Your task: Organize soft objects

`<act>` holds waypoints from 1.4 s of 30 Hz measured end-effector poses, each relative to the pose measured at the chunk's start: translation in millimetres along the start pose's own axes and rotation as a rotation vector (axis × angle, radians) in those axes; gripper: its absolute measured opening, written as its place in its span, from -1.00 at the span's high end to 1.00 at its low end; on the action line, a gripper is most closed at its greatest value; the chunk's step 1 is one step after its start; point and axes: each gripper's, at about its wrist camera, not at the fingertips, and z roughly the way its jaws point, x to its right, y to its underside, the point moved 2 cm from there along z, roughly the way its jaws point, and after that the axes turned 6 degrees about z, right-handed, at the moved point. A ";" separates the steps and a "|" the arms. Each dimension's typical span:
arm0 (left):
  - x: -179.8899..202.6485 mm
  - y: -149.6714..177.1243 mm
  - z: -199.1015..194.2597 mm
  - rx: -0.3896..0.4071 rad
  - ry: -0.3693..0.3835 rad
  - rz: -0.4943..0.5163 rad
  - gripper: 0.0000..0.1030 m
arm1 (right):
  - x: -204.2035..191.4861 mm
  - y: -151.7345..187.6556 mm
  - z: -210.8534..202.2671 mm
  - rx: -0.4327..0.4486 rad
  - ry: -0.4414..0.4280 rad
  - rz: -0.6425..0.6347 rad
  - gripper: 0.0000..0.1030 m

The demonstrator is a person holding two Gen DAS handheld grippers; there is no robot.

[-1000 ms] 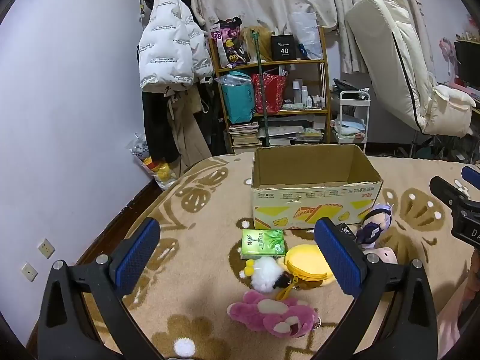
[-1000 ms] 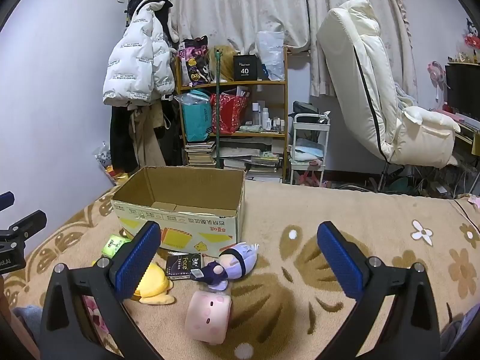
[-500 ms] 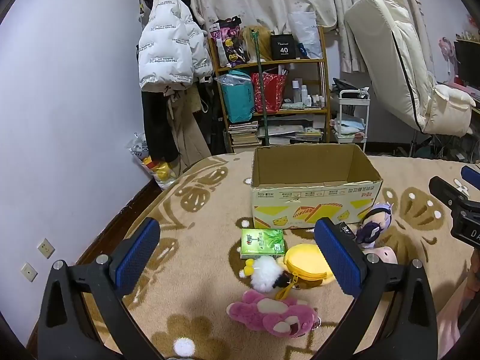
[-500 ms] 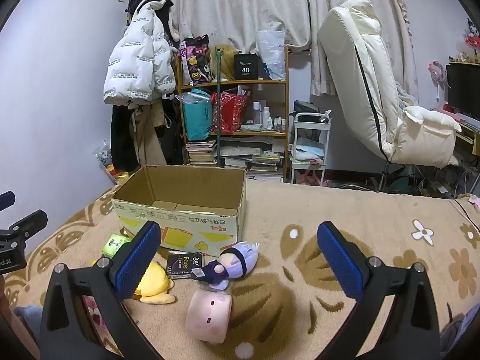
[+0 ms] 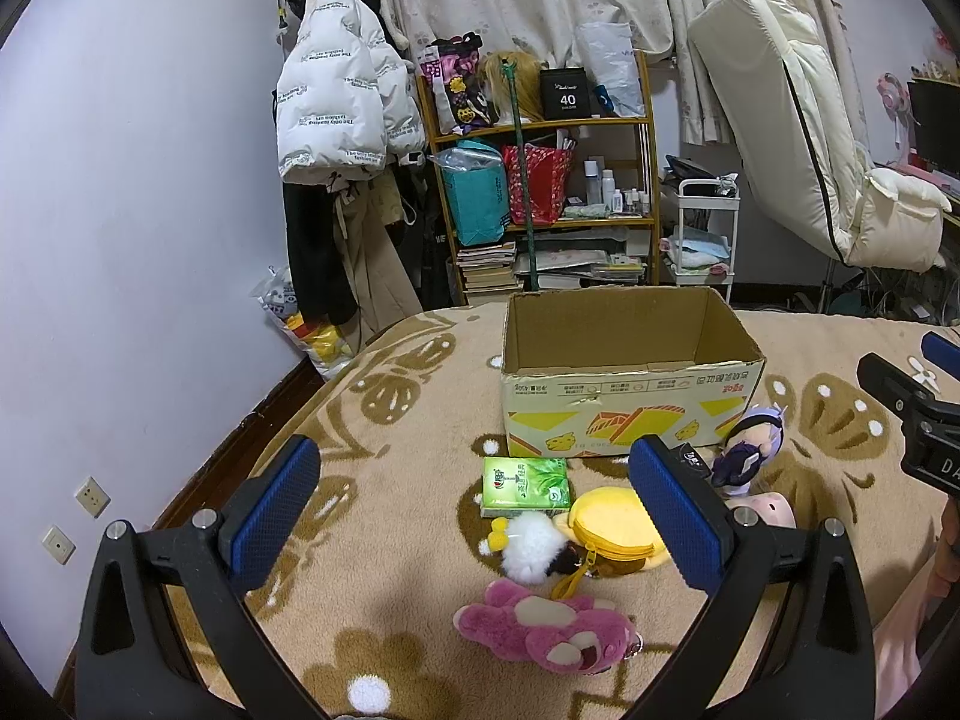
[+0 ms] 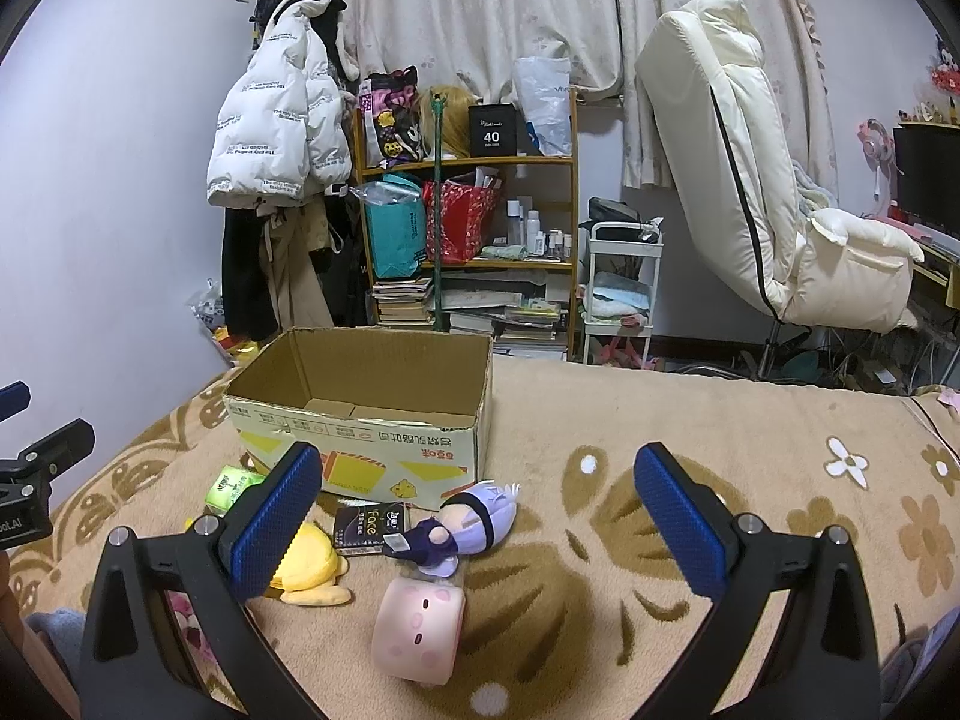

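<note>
An open cardboard box (image 5: 630,396) (image 6: 360,420) stands on a beige patterned blanket (image 5: 390,420). In front of it lie a pink plush bear (image 5: 540,624), a white fluffy charm (image 5: 534,543), a yellow round plush (image 5: 606,531) (image 6: 309,564), a green tissue pack (image 5: 525,483) (image 6: 231,486), a purple-haired doll (image 5: 750,453) (image 6: 465,525), a pale pink cylinder plush (image 6: 420,630) and a black packet (image 6: 367,528). My left gripper (image 5: 480,516) hovers open above the charm. My right gripper (image 6: 480,522) hangs open over the doll.
A wooden shelf (image 5: 540,180) with bags and books stands behind the bed, with a white puffer jacket (image 5: 336,102) hanging to its left. A cream recliner (image 6: 750,180) and a small white cart (image 6: 621,288) stand at the right. The blanket's right half (image 6: 720,420) lies bare.
</note>
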 end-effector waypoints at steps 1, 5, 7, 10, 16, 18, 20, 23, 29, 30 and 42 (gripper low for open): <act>0.0 -0.4 -0.5 0.000 0.000 0.001 -0.97 | 0.0 0.0 0.2 -0.001 -0.001 0.001 -1.00; 0.2 -0.2 -0.1 0.001 -0.001 0.002 -0.97 | -0.4 0.4 0.6 -0.002 -0.001 0.002 -1.00; -0.1 -0.6 -0.4 0.000 0.000 0.002 -0.97 | -0.5 0.5 0.6 -0.001 0.000 0.001 -1.00; -0.1 -0.6 -0.5 0.000 0.000 0.002 -0.97 | -0.4 0.4 0.7 -0.002 0.000 0.001 -1.00; -0.1 -0.7 -0.5 0.000 0.000 0.002 -0.97 | -0.4 0.4 0.8 -0.003 0.000 0.002 -1.00; 0.2 -0.3 0.1 0.000 0.000 0.002 -0.97 | -0.3 0.5 1.0 -0.003 0.000 0.002 -1.00; 0.0 -0.7 -0.4 -0.001 0.000 0.003 -0.97 | -0.4 0.4 1.0 -0.003 0.000 0.002 -1.00; 0.1 -0.4 -0.1 -0.001 -0.001 0.003 -0.97 | -0.4 0.4 1.1 -0.003 0.000 0.002 -1.00; 0.2 -0.5 0.1 -0.001 0.000 0.003 -0.97 | -0.8 0.6 1.2 -0.004 -0.001 0.003 -1.00; 0.4 -0.4 0.3 -0.002 -0.001 0.003 -0.97 | -0.8 0.6 1.2 -0.004 -0.001 0.003 -1.00; 1.5 3.3 -2.4 -0.003 -0.001 0.006 -0.97 | -0.7 0.6 0.8 -0.005 -0.001 0.004 -1.00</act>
